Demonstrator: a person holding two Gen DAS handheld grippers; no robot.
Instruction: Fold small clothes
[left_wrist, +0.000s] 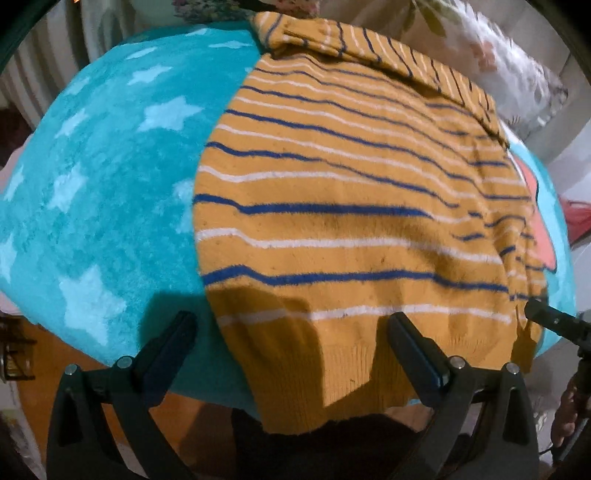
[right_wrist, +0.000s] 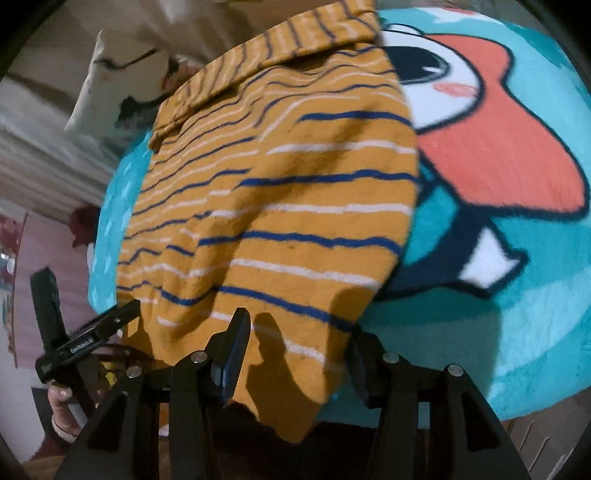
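Garment: your mustard striped sweater (left_wrist: 332, 206) lies spread on the teal star-and-cartoon blanket (left_wrist: 96, 206), its ribbed hem hanging over the near edge toward you, one sleeve folded across the far end.
What carries it: a blanket-covered surface; you cannot tell from these views whether a table or a bed lies under it.
Left claw (left_wrist: 291, 332): released, jaws wide apart, poised at the hem's left corner; one finger is over the blanket, the other over the knit, and nothing is pinched.
Right claw (right_wrist: 295, 339): released too, jaws apart and straddling the hem's right corner; cloth lies between the fingers, but they are not closed on it.
Step in hand: by my reading, you are lining up both claws on the hem corners for a fold of the body away from you.
Next move calls for: closing each claw on its corner through both layers, then lifting evenly so the stripes stay square as the hem travels toward the collar end.
Containers: none in view; nothing is held in anything.
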